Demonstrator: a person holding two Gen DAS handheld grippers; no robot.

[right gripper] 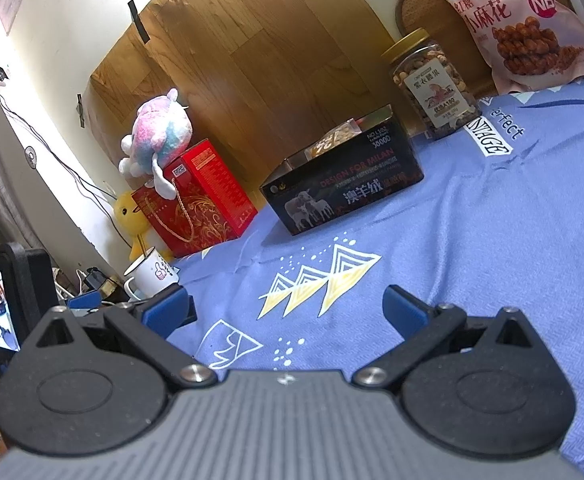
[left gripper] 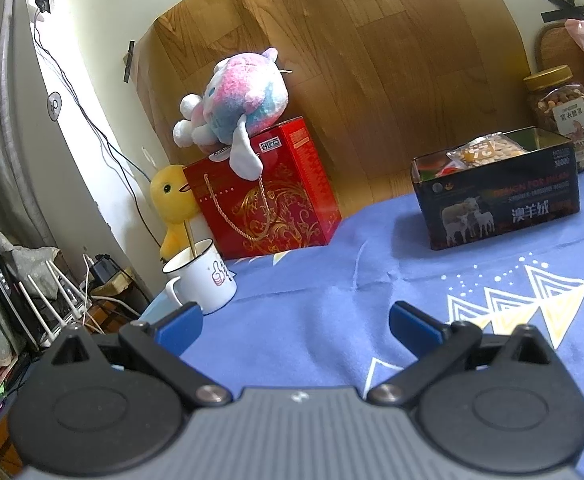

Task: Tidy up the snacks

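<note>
A black open tin box (left gripper: 500, 204) with sheep pictures stands on the blue cloth and holds snack packets (left gripper: 488, 150); it also shows in the right wrist view (right gripper: 344, 188). A clear jar of nuts (right gripper: 432, 84) with a gold lid and a pink snack bag (right gripper: 528, 24) stand behind it at the back right. My left gripper (left gripper: 296, 326) is open and empty, low over the cloth, well short of the box. My right gripper (right gripper: 288, 308) is open and empty over the cloth.
A red gift box (left gripper: 268, 196) with a pink-blue plush (left gripper: 232, 100) on top stands at the back left, a yellow duck toy (left gripper: 172, 204) beside it. A white mug (left gripper: 200, 280) sits near the table's left edge. The left gripper's body (right gripper: 8, 300) shows at left.
</note>
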